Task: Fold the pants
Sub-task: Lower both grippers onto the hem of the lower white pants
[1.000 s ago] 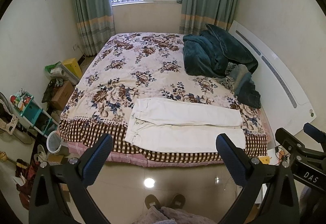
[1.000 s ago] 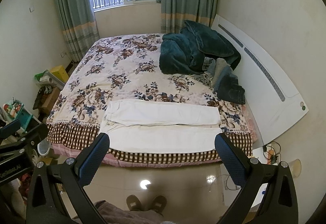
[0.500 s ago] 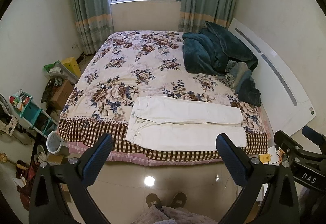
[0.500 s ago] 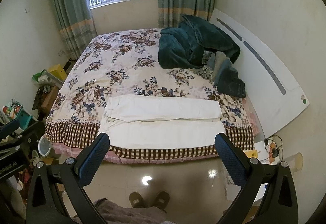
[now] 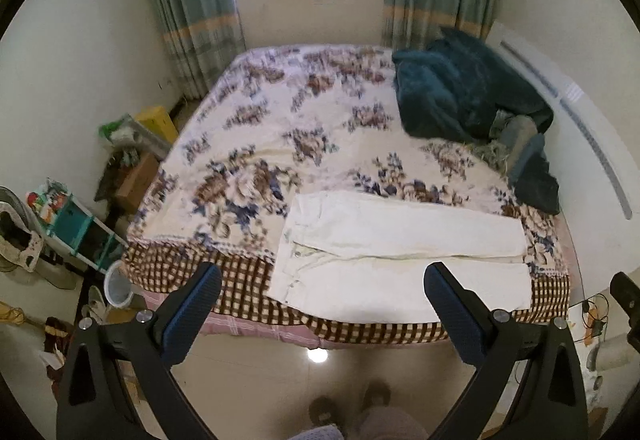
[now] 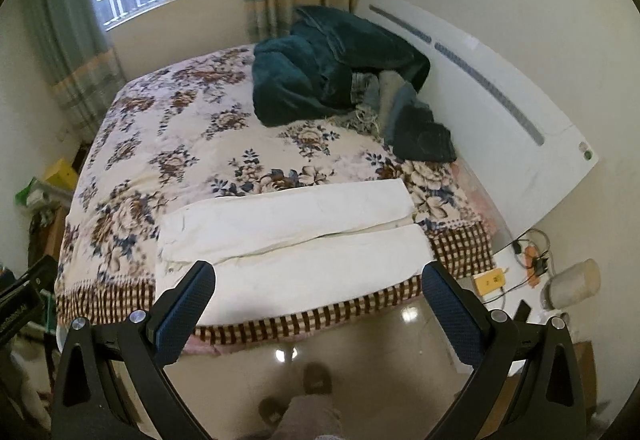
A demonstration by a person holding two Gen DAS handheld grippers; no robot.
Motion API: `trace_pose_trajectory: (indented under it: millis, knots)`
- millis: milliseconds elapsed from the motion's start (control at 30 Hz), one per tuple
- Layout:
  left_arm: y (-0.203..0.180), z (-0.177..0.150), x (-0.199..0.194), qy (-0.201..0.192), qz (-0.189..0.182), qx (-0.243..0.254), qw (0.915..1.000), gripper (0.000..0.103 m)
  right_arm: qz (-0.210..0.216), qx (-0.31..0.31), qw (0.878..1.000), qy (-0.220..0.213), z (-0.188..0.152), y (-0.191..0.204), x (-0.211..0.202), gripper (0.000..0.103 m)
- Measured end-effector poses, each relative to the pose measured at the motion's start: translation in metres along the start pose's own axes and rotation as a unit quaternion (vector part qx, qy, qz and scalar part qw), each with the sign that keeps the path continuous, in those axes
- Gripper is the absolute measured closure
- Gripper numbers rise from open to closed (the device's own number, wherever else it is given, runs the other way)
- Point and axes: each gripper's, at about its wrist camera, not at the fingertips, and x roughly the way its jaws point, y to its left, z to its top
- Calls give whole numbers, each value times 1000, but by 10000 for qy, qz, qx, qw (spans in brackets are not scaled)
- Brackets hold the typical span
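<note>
We see the white pants [image 5: 400, 252] laid flat along the near edge of the bed [image 5: 280, 144], on the floral bedspread, with the waist to our left and the two legs running side by side to the right. The nearer leg lies over the checked border at the bed's edge. In the right wrist view the pants [image 6: 288, 240] fill the space just ahead of the fingers.

Our left hand-held gripper [image 5: 320, 304] hangs over the floor in front of the bed, spread wide and holding nothing, apart from the cloth. Our right hand-held gripper [image 6: 316, 304] is likewise spread wide and empty, short of the bed's edge.

A dark teal blanket [image 6: 320, 76] lies bunched near the white headboard [image 6: 500, 112], well apart from the pants.
</note>
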Motion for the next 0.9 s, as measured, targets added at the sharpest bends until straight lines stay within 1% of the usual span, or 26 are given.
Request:
trace_pose_trajectory:
  millis: [67,100,200,267,333,367,400,433,467,533,600,667,700,767,800,867,900]
  knots:
    - [-4,12,30,184,71,-75,9998,0,-8,149,9997,179,18,-7,42,0]
    - [-8,20,49,305,64,-122,9994,0,14,259,9992,288,30,-12,70,0]
    - [-19,45,108,691,206,-329,9969,0,42,589,9958,693,65,-34,160,0]
    - [-26,61,152,999,335,-555,9929,0,109,836,9913,1007,88,-49,222,0]
    - [-31,79,208,1357,510,-885,9855,0,146,1022,9852,1366,111,-67,298,0]
    - [-31,87,237,1543,606,-1075,9803,0,156,1076,9828,1493,121,-74,333,0]
    - [-31,92,260,1695,655,-1235,9756,0,149,1149,9790,1680,133,-84,376,0]
    - [-32,97,288,1889,680,-1456,9688,0,121,1227,9751,1842,143,-91,412,0]
    - [-33,100,316,2072,712,-1664,9614,0,103,1300,9719,1961,153,-98,450,0]
    - [-36,101,374,2444,737,-2103,9437,0,-67,1429,9659,2159,167,-112,520,0]
    - [-40,102,430,2751,773,-2396,9279,0,-173,1620,9579,2365,176,-127,589,0]
    - [-46,102,486,2994,858,-2588,9143,0,-258,1815,9484,2587,177,-139,640,0]
    - [-49,102,511,3083,917,-2655,9089,0,-283,1977,9418,2704,177,-147,672,0]
    - [-50,103,556,3215,996,-2817,8985,0,-332,2184,9336,2823,173,-158,710,0]
    - [-50,103,579,3280,1031,-2897,8932,0,-393,2300,9275,2921,168,-165,735,0]
    - [-51,106,618,3402,1041,-3042,8837,0,-446,2513,9158,3102,158,-172,768,0]
    - [-50,105,637,3475,1057,-3103,8785,0,-467,2667,9070,3225,152,-178,789,0]
